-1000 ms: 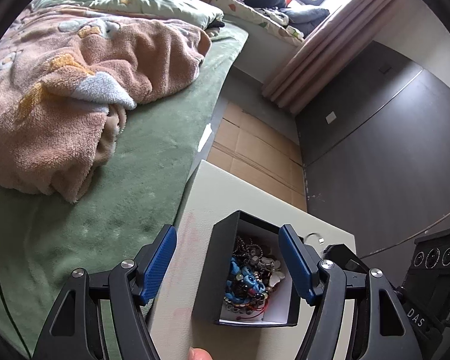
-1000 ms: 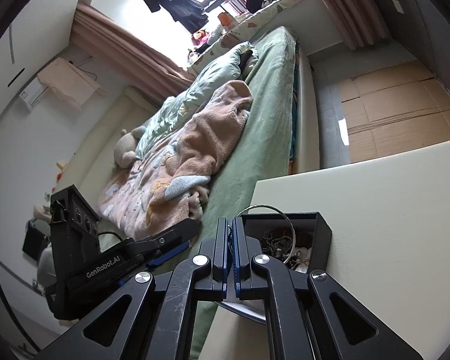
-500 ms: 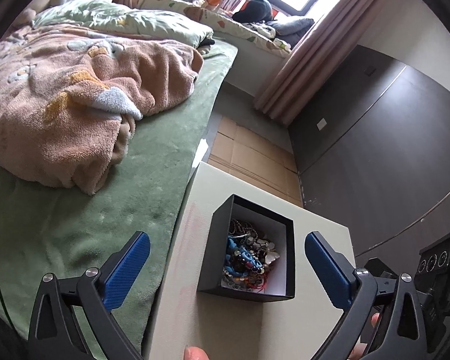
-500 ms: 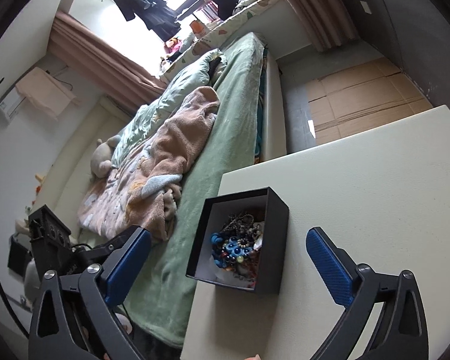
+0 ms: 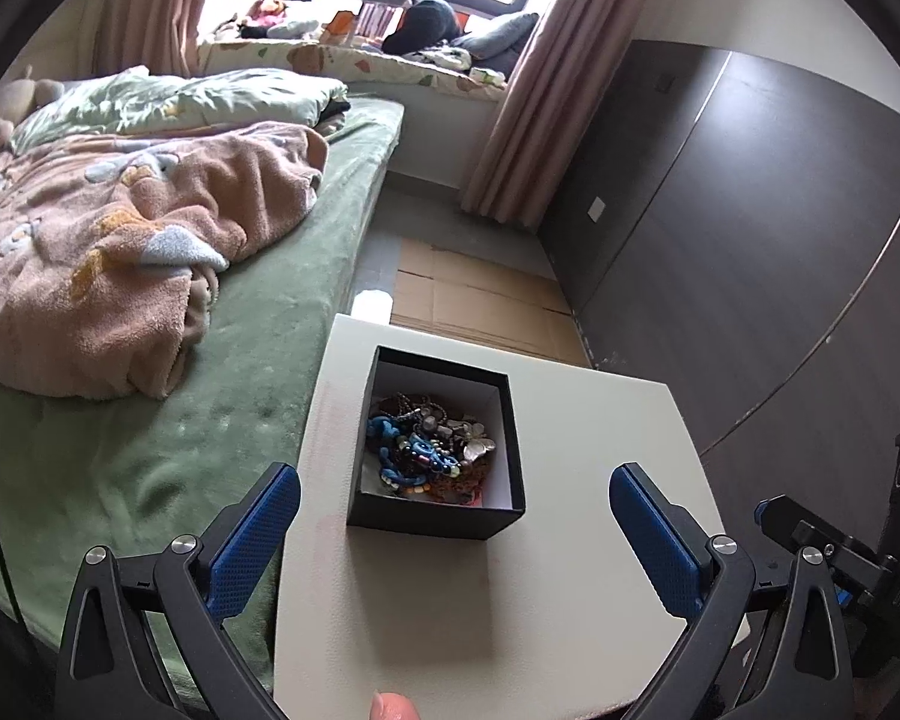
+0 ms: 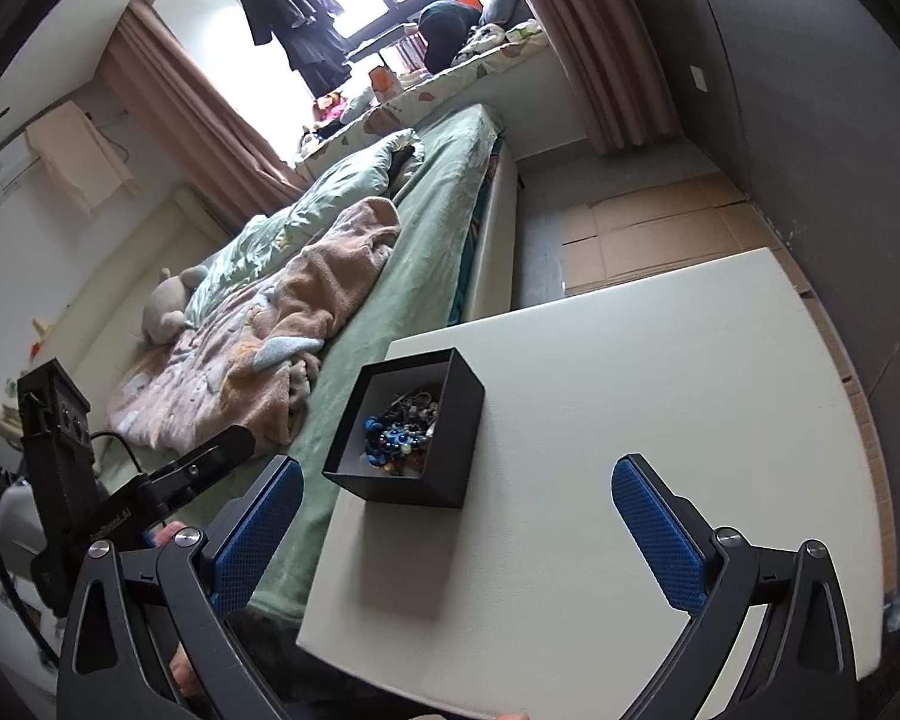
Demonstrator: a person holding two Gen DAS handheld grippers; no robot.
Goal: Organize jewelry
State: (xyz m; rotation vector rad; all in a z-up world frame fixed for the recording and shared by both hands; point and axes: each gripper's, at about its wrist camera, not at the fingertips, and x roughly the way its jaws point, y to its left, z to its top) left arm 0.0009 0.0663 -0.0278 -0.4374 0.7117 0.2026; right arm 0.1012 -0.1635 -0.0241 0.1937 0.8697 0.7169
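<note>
Jewelry (image 5: 429, 450) lies heaped in the black box (image 5: 435, 516) at twelve o'clock of our left gripper (image 5: 447, 531), tongs wide, empty. From the right view, our right gripper (image 6: 456, 531) gapes wide too, box at eleven o'clock on the table (image 6: 660, 396). We judge sorting nearly finished; next, check nothing remains outside.

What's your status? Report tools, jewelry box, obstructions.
Left tool open, empty. Right tool open, empty. Black box on white table, uncovered, jewelry piled inside. Nothing between tools and box.

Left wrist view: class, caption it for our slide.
Open left gripper above a black box of jewelry on a white table.
</note>
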